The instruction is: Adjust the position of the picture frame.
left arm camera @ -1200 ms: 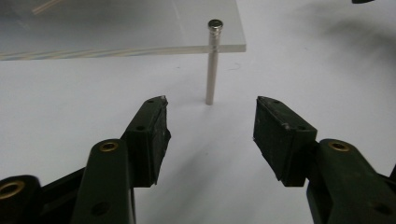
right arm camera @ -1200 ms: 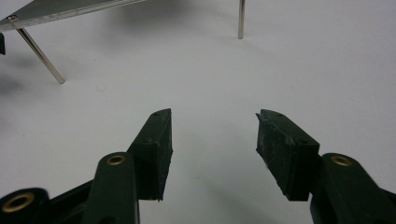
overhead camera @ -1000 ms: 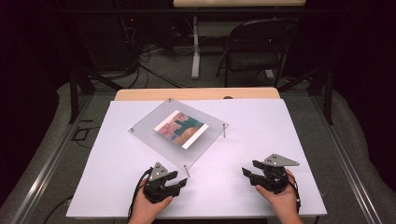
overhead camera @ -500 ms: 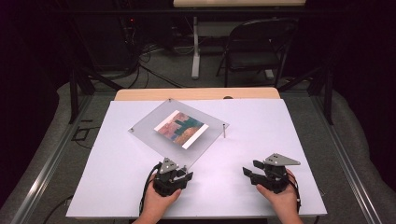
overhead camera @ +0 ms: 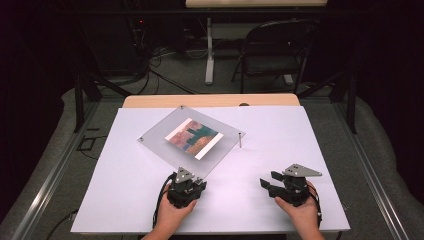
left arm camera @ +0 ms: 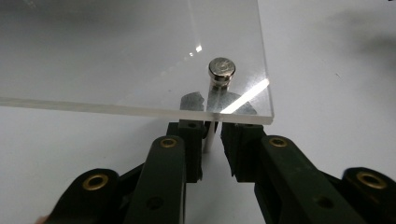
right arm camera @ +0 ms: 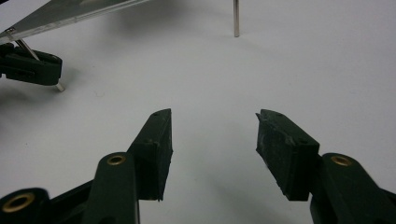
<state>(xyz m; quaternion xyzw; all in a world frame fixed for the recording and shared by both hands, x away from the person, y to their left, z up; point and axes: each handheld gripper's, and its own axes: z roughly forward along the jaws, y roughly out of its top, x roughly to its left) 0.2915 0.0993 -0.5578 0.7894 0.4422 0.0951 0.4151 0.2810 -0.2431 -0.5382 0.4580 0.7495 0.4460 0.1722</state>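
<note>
A clear acrylic plate [overhead camera: 165, 142] with a colourful picture [overhead camera: 194, 136] under it stands tilted on thin metal legs on the white table. My left gripper [overhead camera: 192, 176] is at the plate's near corner. In the left gripper view its jaws [left arm camera: 212, 140] flank that corner's leg [left arm camera: 211, 135], below a round metal cap [left arm camera: 222, 70]. They have just been closing; a sliver of gap still shows beside the leg. My right gripper [overhead camera: 266, 184] rests on the table to the right, open and holding nothing [right arm camera: 212, 135]. It looks toward the left gripper [right arm camera: 32, 65].
Another leg [overhead camera: 240, 140] stands under the plate's right corner, also in the right gripper view [right arm camera: 236, 18]. The white table top [overhead camera: 310, 150] is bare around both hands. A folding chair [overhead camera: 272, 55] and cables lie on the floor beyond the far edge.
My left gripper has slid right and forward up to the plate's near corner, and its jaws have drawn in around the corner leg. The right gripper has kept still.
</note>
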